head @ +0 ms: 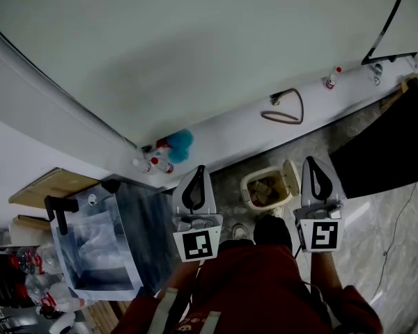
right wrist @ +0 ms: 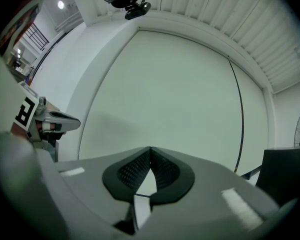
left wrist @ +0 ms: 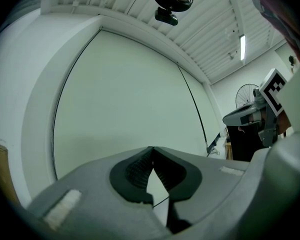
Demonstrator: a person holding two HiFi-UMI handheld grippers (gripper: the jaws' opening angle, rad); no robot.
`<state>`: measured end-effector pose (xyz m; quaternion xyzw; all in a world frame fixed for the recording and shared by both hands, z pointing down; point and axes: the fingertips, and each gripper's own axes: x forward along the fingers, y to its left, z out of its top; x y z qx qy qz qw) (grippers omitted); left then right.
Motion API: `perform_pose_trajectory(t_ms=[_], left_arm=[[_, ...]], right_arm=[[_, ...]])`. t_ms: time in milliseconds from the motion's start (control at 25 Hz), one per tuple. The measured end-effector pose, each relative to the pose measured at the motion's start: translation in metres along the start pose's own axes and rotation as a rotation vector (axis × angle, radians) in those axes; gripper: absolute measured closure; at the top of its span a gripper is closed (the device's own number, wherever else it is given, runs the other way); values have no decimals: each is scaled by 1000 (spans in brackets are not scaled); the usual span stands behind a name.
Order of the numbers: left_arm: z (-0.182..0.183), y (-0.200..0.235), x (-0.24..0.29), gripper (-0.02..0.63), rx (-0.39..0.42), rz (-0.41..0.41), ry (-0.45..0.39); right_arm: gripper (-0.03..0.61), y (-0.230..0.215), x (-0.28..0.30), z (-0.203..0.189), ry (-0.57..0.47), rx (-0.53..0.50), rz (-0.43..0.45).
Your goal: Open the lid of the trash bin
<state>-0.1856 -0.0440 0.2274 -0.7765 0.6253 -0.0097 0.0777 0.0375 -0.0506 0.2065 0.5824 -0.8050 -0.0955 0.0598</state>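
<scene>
**Both grippers shut, bin on the floor between them**

A person in a red top holds one gripper in each hand. Both grippers point flat at a big pale wall [head: 195, 54].

The left gripper [head: 197, 170] has its two jaws pressed together. The tips meet and nothing is between them. The right gripper [head: 313, 162] is the same: its tips touch and it pinches nothing. Each gripper has a cube with a black and white square on it.

The trash bin [head: 249, 184] stands on the grey floor, close to the bottom of the wall. From above it shows between the two grippers, nearer to the right one. It is a small cream bin. Its lid [head: 290, 175] is tipped up on the bin's right side, so the bin is open at the top. Brown stuff lies inside it. Neither gripper touches the bin or the lid; both are up above it. A dark shoe [head: 272, 229] shows on the floor just near the bin.

To the left of the left gripper stands a big clear plastic box [head: 104, 245]. Far behind that box, by the wall, are small bottles with red caps [head: 160, 164] and a fluffy blue thing [head: 180, 145]. A loop of dark hose [head: 285, 110] hangs on the wall far beyond the bin. To the right of the right gripper stands a large black board [head: 376, 152].
</scene>
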Motion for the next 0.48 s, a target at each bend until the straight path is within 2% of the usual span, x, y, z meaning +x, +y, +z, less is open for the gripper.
perform_pose_trajectory(t_ms=[480], left_arm=[[-4, 1, 3, 609, -13, 6, 8]], right_arm=[[578, -4, 3, -7, 7, -1, -9]])
